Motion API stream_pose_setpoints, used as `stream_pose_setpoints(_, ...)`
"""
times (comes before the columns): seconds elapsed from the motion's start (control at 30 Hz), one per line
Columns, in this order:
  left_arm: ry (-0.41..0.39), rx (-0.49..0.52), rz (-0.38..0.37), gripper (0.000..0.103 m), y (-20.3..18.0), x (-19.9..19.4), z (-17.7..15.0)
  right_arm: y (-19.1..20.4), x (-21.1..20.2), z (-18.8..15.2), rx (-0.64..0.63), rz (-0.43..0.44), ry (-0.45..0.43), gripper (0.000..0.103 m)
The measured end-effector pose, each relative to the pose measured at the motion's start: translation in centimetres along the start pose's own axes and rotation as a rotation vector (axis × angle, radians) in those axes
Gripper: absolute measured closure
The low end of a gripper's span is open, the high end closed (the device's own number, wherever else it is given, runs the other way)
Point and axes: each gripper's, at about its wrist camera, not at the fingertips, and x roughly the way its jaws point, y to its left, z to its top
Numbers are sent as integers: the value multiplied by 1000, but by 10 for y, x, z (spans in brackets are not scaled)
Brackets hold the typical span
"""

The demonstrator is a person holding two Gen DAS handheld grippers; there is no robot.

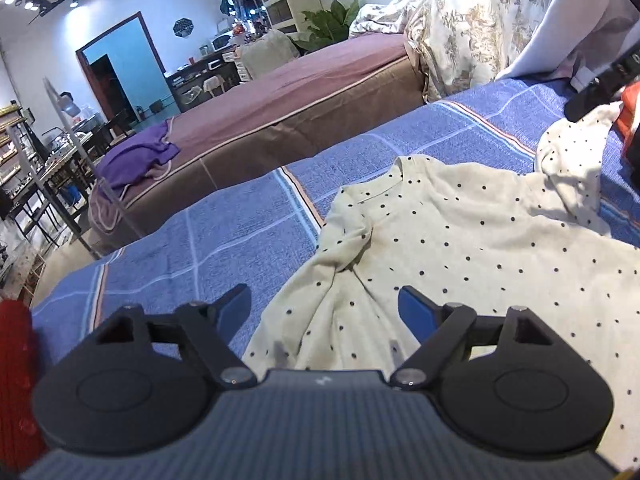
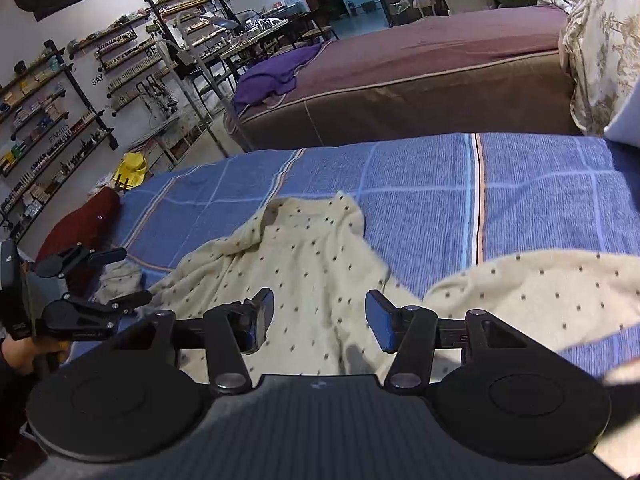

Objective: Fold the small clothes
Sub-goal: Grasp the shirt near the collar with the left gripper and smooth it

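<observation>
A cream garment with dark polka dots [image 1: 460, 240] lies spread and rumpled on the blue checked bedsheet [image 1: 224, 236]. My left gripper [image 1: 323, 296] hovers over the garment's near left edge, open, with nothing between its blue pads. In the right wrist view the same garment [image 2: 312, 248] lies in loose folds, with another part [image 2: 540, 292] at the right. My right gripper [image 2: 319, 300] is held above the cloth, open and empty. The left gripper [image 2: 132, 276] shows at the far left of that view, held by a hand, jaws apart.
A dark red garment [image 2: 84, 224] lies at the sheet's left end. Beyond the sheet stands a brown-covered bed [image 1: 280, 120] with a purple cloth [image 1: 136, 156] on it. A floral quilt [image 1: 472, 20] is piled at the back right. Shelves [image 2: 60, 100] line the far wall.
</observation>
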Motion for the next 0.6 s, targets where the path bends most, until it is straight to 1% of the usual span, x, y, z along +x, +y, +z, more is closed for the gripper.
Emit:
stream_pose_setpoints(0.03, 14, 13, -2, 29, -1, 13, 3, -4, 15, 5, 14, 7, 8, 19)
stream_pose_setpoints(0.1, 39, 24, -8, 34, -3, 38, 7, -14, 44, 15, 36, 25, 11, 24)
stream_pose_setpoints(0.13, 47, 20, -11, 34, -2, 47, 8, -17, 58, 18, 43, 24, 19, 25)
stream_pose_setpoints(0.2, 60, 25, -13, 35, -4, 65, 6, -21, 81, 23, 21, 11, 16, 33)
stream_pose_setpoints(0.27, 74, 47, -7, 35, -5, 80, 6, -26, 99, 26, 15, 13, 19, 33)
stream_pose_setpoints(0.3, 77, 48, -5, 37, -5, 86, 6, -30, 108, 29, 38, 15, 27, 33)
stream_pose_setpoints(0.37, 83, 22, -1, 43, -2, 100, 6, -36, 118, 28, 93, 51, 44, 33)
stream_pose_setpoints(0.4, 86, 2, 0, 57, 1, 106, 6, -38, 121, 26, 110, 72, 48, 33)
stream_pose_setpoints(0.43, 91, -26, -4, 77, 4, 111, 7, -41, 127, 27, 115, 82, 54, 33)
stream_pose_setpoints(0.5, 103, -70, -16, 89, 9, 121, 8, -42, 133, 24, 107, 99, 65, 33)
stream_pose_setpoints(0.53, 89, -95, -12, 93, 12, 121, 9, -42, 134, 24, 107, 114, 59, 33)
stream_pose_setpoints(0.57, 65, -131, 12, 96, 18, 120, 10, -42, 134, 23, 111, 131, 53, 33)
stream_pose_setpoints(0.6, 42, -172, 49, 97, 27, 118, 10, -43, 134, 24, 121, 158, 50, 33)
